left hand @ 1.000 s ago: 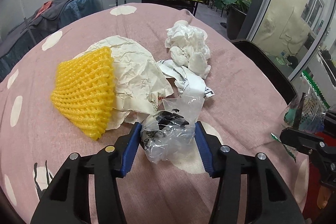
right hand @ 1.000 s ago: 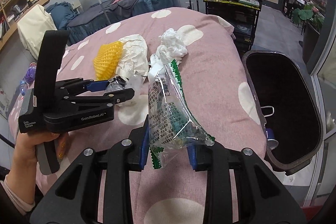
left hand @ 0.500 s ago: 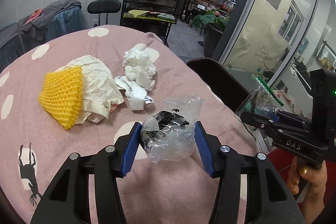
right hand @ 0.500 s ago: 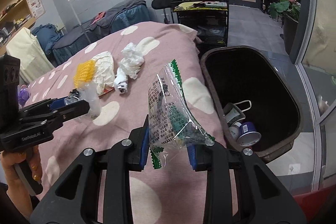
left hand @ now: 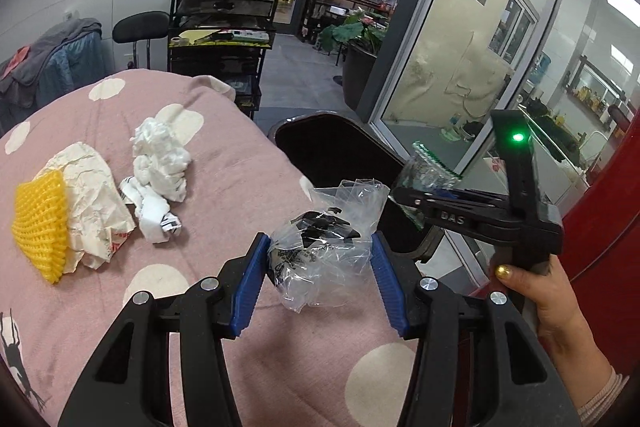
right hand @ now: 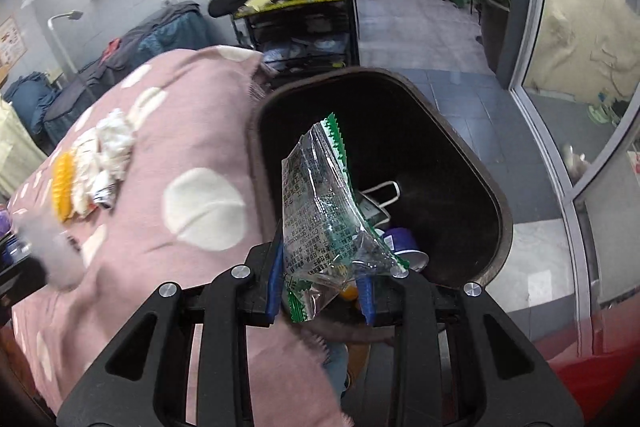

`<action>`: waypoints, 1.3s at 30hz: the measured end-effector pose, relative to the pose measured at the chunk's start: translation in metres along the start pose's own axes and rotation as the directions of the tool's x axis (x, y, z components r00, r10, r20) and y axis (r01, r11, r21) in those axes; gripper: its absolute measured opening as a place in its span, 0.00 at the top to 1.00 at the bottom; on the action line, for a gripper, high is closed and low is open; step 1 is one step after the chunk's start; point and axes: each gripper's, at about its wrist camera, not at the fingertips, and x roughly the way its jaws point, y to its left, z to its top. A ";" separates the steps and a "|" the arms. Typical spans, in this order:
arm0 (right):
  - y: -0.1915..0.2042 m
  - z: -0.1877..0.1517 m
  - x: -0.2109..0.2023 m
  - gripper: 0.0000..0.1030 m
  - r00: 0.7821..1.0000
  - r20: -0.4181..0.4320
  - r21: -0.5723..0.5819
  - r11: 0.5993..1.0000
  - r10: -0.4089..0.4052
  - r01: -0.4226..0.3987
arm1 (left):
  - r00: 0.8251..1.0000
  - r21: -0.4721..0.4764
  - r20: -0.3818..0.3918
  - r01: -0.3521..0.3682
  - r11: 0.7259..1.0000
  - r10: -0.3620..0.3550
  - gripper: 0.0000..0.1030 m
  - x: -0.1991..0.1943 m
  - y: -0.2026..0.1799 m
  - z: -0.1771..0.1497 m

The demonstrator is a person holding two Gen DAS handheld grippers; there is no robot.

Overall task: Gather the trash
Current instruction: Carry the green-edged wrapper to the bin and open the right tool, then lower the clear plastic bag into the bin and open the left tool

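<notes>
Plastic wrapper [right hand: 320, 203] between right tool [right hand: 320, 291] pads

Each camera sits just behind its own tool's two fingers and looks forward and steeply down along them. The left view hangs over the pink dotted blanket [left hand: 224, 163], with the bin [left hand: 340, 155] ahead and to its right. The right view hangs close over the bin [right hand: 496, 195], the blanket [right hand: 168, 131] to its left. Both views share the bin, the blanket and the black cart [left hand: 224, 23] beyond.
</notes>
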 end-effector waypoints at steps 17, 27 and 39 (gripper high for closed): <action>-0.021 0.015 0.102 0.26 0.983 -0.164 0.014 0.996 -0.083 0.087 | 0.998 0.022 -0.056 0.022 1.000 -0.021 0.51 0.023 -0.012 0.010; -0.025 0.006 0.053 0.25 0.995 -0.039 0.029 0.996 -0.089 0.090 | 0.998 0.028 -0.060 0.034 0.999 -0.032 0.51 0.031 -0.016 0.021; -0.055 -0.040 -0.023 0.19 0.985 0.074 0.146 0.978 -0.158 0.146 | 0.988 0.021 -0.126 0.095 0.995 -0.092 0.51 0.074 -0.035 0.049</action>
